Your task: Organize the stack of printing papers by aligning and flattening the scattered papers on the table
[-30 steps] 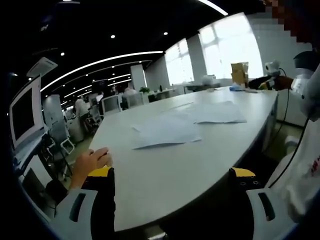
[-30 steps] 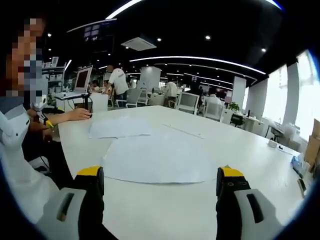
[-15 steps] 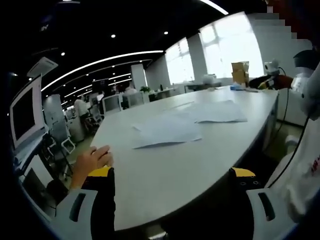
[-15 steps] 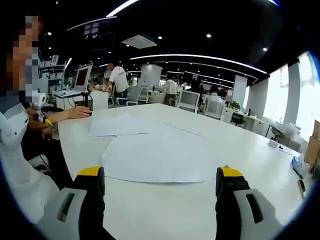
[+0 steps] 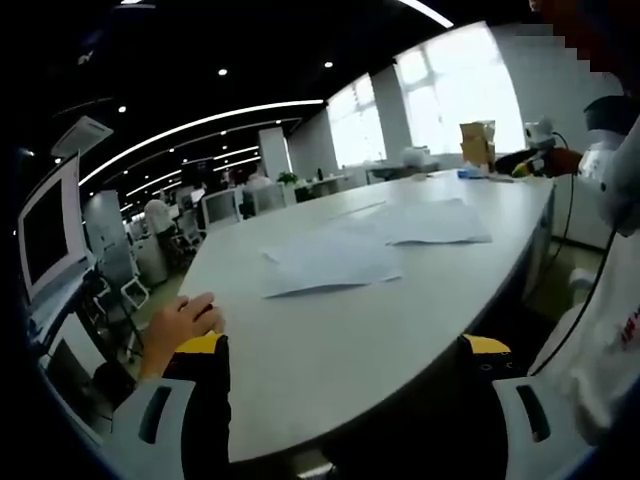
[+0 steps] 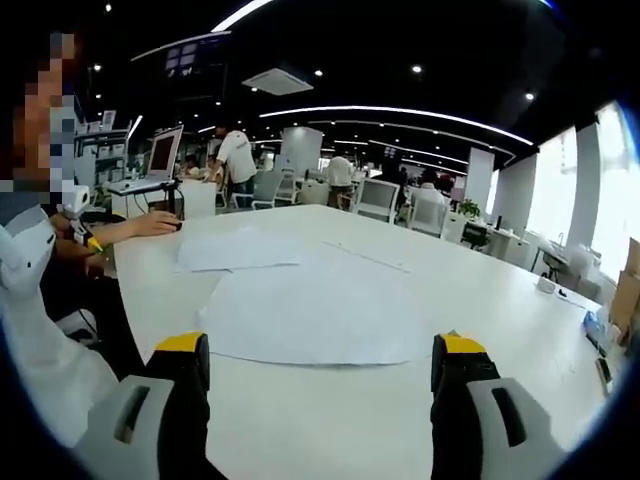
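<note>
Two loose groups of white printing paper lie flat on the long white table [image 5: 330, 340]. In the left gripper view the nearer paper [image 5: 325, 265] sits mid-table and the farther paper [image 5: 425, 222] lies beyond it to the right. In the right gripper view the big sheet [image 6: 315, 315] lies just ahead of the jaws and the smaller sheet [image 6: 237, 250] lies farther left. My left gripper [image 5: 345, 365] is open, held off the table's near edge. My right gripper [image 6: 320, 370] is open above the table [image 6: 330, 420], short of the big sheet. Nothing is between either pair of jaws.
A person's hand [image 5: 180, 320] rests on the table edge by my left jaw. A cardboard box [image 5: 477, 143] and small items stand at the table's far end. A monitor [image 5: 45, 225], office chairs [image 6: 378, 203] and standing people [image 6: 237, 165] surround the table. A seated person's sleeve [image 6: 35, 290] is at the left.
</note>
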Tool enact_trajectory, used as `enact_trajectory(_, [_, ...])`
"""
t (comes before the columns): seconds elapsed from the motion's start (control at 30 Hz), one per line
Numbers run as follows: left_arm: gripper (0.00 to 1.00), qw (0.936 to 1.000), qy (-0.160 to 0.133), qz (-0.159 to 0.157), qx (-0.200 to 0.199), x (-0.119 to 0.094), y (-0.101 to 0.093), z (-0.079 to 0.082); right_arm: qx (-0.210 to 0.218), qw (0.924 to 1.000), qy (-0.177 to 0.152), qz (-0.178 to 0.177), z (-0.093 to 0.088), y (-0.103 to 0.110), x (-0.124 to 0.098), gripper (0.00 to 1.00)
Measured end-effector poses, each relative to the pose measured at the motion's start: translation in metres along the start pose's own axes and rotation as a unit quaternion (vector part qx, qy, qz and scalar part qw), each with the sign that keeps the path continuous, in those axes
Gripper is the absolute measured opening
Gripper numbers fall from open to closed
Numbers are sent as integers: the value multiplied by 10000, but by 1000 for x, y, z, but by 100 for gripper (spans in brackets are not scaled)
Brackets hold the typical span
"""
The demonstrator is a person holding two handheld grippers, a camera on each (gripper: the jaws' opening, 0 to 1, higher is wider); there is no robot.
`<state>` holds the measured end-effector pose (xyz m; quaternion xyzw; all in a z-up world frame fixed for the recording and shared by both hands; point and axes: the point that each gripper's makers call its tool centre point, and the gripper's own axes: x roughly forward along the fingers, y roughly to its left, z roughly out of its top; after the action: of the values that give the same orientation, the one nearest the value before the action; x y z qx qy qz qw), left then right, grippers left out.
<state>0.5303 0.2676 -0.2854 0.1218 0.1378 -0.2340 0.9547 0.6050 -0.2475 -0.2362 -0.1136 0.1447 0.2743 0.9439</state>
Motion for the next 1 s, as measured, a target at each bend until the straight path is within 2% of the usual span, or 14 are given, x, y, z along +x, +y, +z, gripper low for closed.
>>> enact_trajectory(1.0, [96,10000,55,-12,12,0,3,-4,3,9999,134,49,-1,-2,12,86])
